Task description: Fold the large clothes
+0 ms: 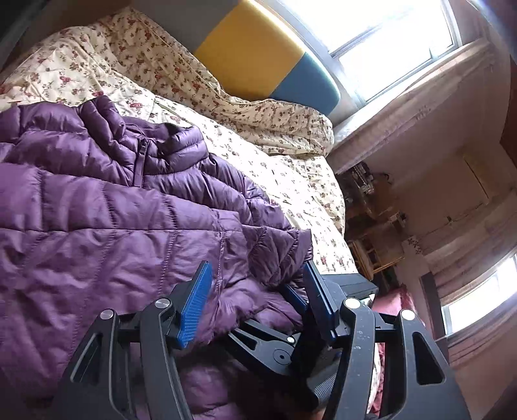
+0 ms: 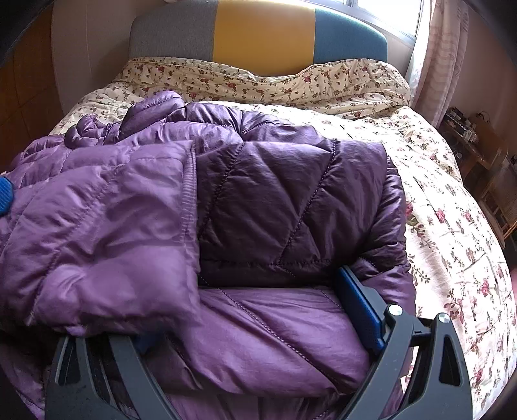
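Observation:
A purple quilted puffer jacket (image 1: 97,210) lies crumpled on the floral bed quilt (image 1: 290,181), with its zipped collar towards the headboard. My left gripper (image 1: 258,268) hovers over the jacket's near right edge. Its blue pads stand apart and open, with loose fabric below them. In the right wrist view the jacket (image 2: 274,200) is partly folded, a lighter panel lying over the darker body. My right gripper (image 2: 252,300) stands wide open around a thick roll of jacket. Its right pad (image 2: 358,310) shows, and the left finger is hidden under a draped fold. A pad of the left gripper (image 2: 5,194) peeks in at the left edge.
A grey, yellow and blue headboard (image 2: 265,35) backs the bed, with a rolled floral duvet (image 2: 290,80) in front of it. Bright windows (image 1: 371,26) and a curtain (image 2: 442,55) lie to the right. Wooden furniture (image 2: 478,145) stands beside the bed's right edge. Bare quilt (image 2: 452,226) lies right of the jacket.

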